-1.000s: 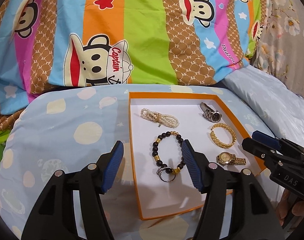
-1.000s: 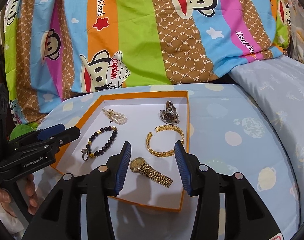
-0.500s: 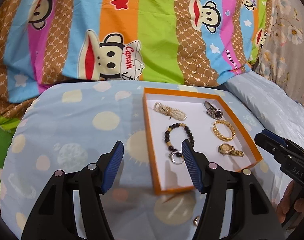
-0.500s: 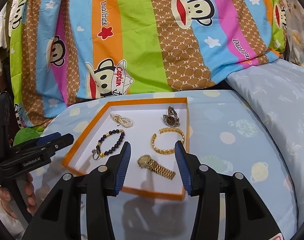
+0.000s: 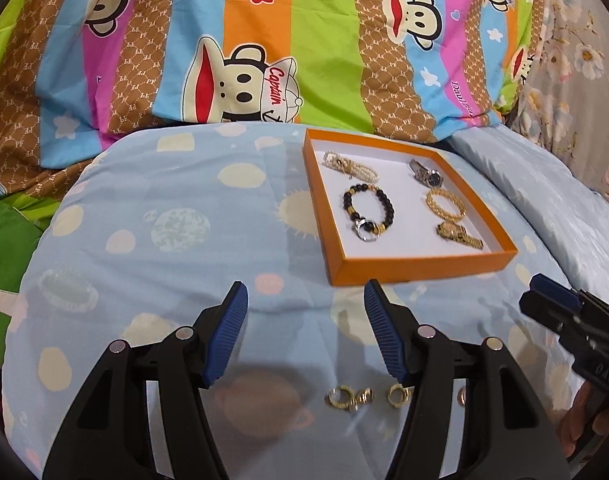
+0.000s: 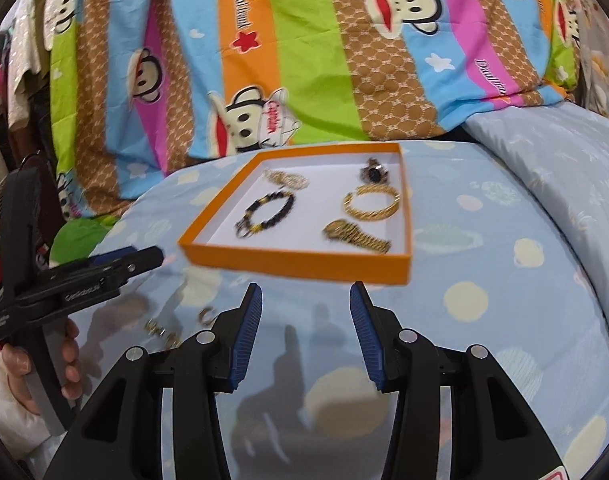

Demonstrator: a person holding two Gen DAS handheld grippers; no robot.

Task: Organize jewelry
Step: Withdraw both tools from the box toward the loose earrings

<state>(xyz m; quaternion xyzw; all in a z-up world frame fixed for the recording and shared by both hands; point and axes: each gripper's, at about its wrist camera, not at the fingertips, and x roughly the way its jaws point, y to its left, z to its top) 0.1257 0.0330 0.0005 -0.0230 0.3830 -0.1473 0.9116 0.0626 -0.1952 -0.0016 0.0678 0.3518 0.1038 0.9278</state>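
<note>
An orange tray [image 5: 420, 268] with a white floor lies on the light blue bedsheet; it also shows in the right wrist view [image 6: 304, 264]. In it lie a pearl bracelet [image 5: 350, 166], a black bead bracelet [image 5: 368, 210], a silver watch [image 5: 426, 174], a gold bangle [image 5: 444, 204] and a gold watch [image 5: 460, 234]. Several small gold rings [image 5: 340, 398] lie on the sheet in front of the tray. My left gripper [image 5: 306, 334] is open and empty, above the rings. My right gripper [image 6: 306, 330] is open and empty, in front of the tray.
A striped cartoon-monkey quilt [image 5: 264, 52] rises behind the tray. A pale blue pillow [image 6: 564, 152] lies at the right. The other gripper shows in each view: the right one [image 5: 576, 328] and the left one [image 6: 76, 276]. The rings [image 6: 164, 330] also show blurred in the right wrist view.
Both grippers have pulled back from the tray, which now looks smaller and farther. The gold rings on the sheet have come into view. Both grippers stay open.
</note>
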